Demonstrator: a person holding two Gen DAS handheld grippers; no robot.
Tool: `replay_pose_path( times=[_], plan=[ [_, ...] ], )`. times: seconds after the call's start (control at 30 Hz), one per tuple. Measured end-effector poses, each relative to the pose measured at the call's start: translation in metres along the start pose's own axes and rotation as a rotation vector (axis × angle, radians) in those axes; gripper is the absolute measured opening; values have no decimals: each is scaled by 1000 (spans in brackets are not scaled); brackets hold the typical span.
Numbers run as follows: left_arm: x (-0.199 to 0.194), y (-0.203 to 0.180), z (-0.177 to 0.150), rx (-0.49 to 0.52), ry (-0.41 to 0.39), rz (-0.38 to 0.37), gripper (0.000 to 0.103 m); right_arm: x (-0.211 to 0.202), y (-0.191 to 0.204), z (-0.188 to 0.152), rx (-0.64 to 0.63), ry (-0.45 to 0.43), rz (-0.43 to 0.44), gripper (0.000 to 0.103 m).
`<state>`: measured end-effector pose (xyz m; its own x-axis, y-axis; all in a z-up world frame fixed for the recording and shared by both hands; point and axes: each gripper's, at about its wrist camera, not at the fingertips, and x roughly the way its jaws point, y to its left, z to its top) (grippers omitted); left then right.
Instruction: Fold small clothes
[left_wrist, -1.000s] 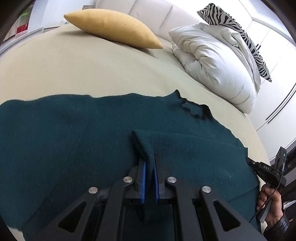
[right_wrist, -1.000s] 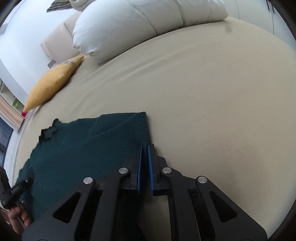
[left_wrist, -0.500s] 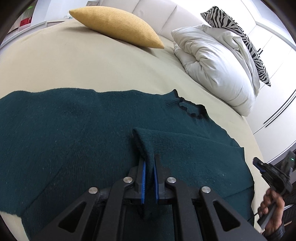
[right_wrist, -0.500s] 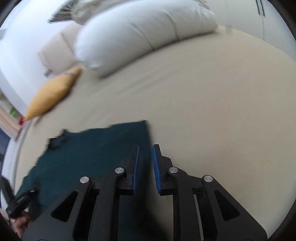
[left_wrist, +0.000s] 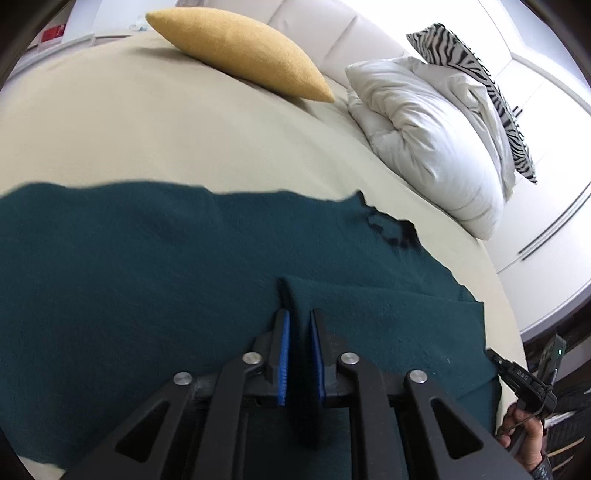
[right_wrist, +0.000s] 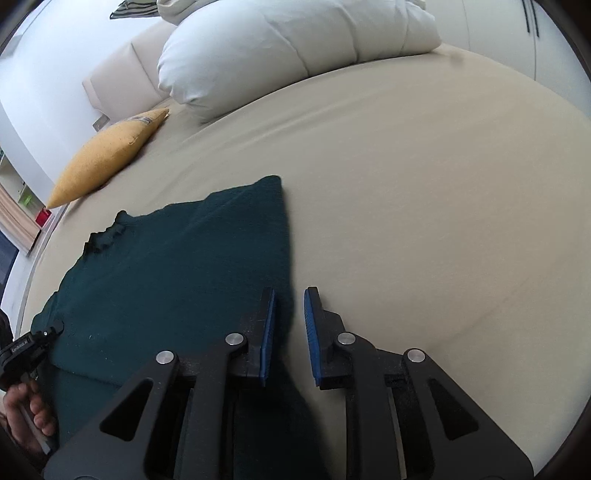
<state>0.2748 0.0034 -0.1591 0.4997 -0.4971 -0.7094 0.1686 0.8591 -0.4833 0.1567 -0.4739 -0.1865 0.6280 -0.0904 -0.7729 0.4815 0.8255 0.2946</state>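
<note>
A dark teal sweater (left_wrist: 147, 266) lies spread flat on the beige bed, its frilled neckline (left_wrist: 391, 229) toward the pillows. One sleeve (left_wrist: 369, 306) is folded in across the body. My left gripper (left_wrist: 298, 314) sits over the sleeve's cuff. Its jaws are opening, and the cuff still lies between the blue pads, slack. In the right wrist view the sweater (right_wrist: 177, 266) ends in a straight folded edge. My right gripper (right_wrist: 290, 295) hovers open over that edge with nothing pinched. Each view shows the other gripper in a hand at its margin: right (left_wrist: 524, 376), left (right_wrist: 26, 347).
A yellow cushion (left_wrist: 236, 48) lies at the head of the bed beside a bunched white duvet (left_wrist: 424, 129) and a zebra-print pillow (left_wrist: 476, 77). Bare beige sheet (right_wrist: 424, 184) stretches right of the sweater. White wardrobe doors stand beyond the bed.
The right jaws opened, let go of the sweater's edge and drew back a little. The left jaws have parted slightly and the cuff has sunk flatter onto the sweater.
</note>
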Motion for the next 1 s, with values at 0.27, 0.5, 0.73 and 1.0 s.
replay_pose_path(
  times=[0.27,0.5,0.73,1.0],
  plan=[
    [-116,65,-15,-108,-143,94,71,-65,22,-20,17,-81,-12,36],
    [-239,238,-64,-559,-312,220,72,-131,100,-70,-63,-200,205,83],
    [-282,341,-81,-833,-435,160,73,-131,146,-104,-25,-86,376,83],
    [-258,362,-54,-880,-397,104,8,-124,153,-128,19,-38,383,78]
  ],
)
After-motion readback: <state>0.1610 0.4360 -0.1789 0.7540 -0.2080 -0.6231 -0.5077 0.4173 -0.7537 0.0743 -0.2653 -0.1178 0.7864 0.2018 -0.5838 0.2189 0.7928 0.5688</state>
